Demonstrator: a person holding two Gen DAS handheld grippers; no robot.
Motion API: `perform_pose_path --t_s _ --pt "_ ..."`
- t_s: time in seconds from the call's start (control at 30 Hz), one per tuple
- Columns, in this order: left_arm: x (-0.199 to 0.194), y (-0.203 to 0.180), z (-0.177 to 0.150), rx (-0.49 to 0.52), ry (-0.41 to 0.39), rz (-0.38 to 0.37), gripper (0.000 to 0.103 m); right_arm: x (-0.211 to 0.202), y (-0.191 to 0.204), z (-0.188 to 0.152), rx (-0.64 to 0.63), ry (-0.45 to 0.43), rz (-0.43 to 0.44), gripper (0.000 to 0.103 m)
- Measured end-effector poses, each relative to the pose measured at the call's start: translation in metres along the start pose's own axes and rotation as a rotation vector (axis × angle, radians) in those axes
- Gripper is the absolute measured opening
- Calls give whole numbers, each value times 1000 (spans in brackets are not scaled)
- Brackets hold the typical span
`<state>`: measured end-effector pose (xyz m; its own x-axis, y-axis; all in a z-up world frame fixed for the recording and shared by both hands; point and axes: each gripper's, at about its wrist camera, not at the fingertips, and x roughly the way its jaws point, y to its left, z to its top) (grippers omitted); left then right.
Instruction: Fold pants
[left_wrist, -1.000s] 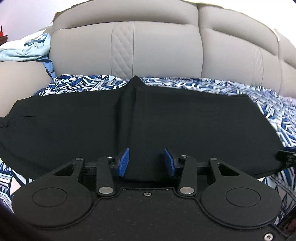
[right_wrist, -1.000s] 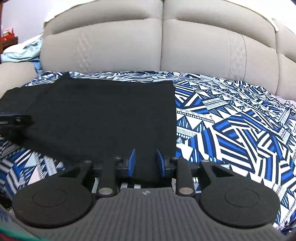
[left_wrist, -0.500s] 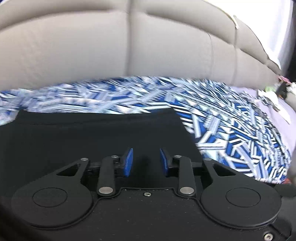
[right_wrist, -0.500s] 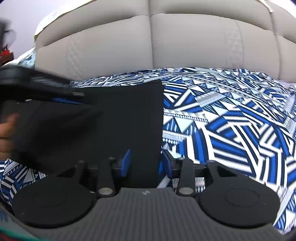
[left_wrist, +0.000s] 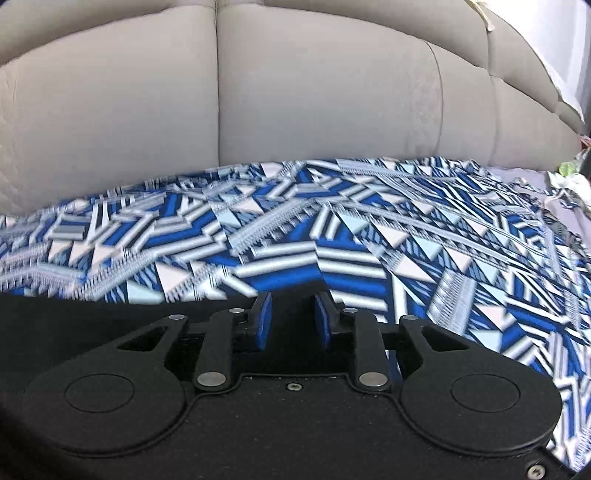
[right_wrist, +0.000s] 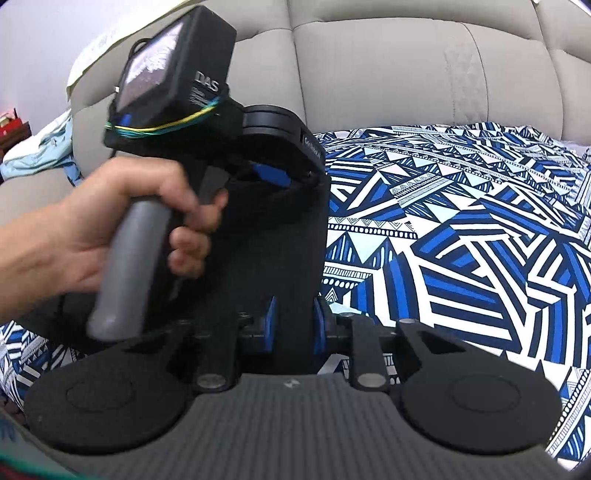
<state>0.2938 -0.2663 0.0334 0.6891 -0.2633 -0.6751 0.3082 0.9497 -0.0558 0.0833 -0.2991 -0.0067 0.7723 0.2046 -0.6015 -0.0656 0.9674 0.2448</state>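
The black pants (right_wrist: 273, 240) lie flat on a blue-and-white patterned sheet (right_wrist: 461, 258). A hand (right_wrist: 110, 229) holds my left gripper (right_wrist: 271, 173) over the pants' far right corner. In the left wrist view that corner (left_wrist: 314, 291) pokes up between the blue pads of the left gripper (left_wrist: 291, 319). Its jaws are closing, with a gap left. More black fabric (left_wrist: 92, 325) runs off to the left. My right gripper (right_wrist: 294, 321) sits at the near right corner. Its jaws are closing too, and black fabric fills the space between the pads.
A padded beige backrest (left_wrist: 295, 92) rises behind the patterned sheet (left_wrist: 406, 240). Bare sheet stretches to the right of the pants. A light blue cloth (right_wrist: 40, 147) lies on the beige arm at far left. Small items (left_wrist: 569, 170) sit at the far right edge.
The left gripper swept right across the pants from their middle to the far right corner and came into the right wrist view. Both pairs of jaws narrowed. The right gripper stayed put.
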Motion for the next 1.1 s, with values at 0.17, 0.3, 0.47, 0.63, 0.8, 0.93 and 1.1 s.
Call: perform_pose_path --t_s 0.17,0.3,0.47,0.63,0.8,0.93,1.1 --pt "-11 15 10 -25 -4 83 32 -5 2 1 28 -46 3 52" --pt "-57 58 -2 -59 -56 102 63 -12 13 3 2 -124 18 69" --pt "-136 135 -43 -124 -136 189 87 -9 38 3 -54 -192 -6 90" --pt "-200 212 -92 -217 -179 268 96 1 74 3 -102 -226 37 103" --pt "-244 275 -144 -288 -221 333 102 24 141 4 -236 -203 60 103" --pt "-258 317 -175 -393 -218 386 102 48 192 0 -294 -175 73 103" --pt "-263 358 -207 -513 -210 430 102 74 232 -16 -333 -129 81 103"
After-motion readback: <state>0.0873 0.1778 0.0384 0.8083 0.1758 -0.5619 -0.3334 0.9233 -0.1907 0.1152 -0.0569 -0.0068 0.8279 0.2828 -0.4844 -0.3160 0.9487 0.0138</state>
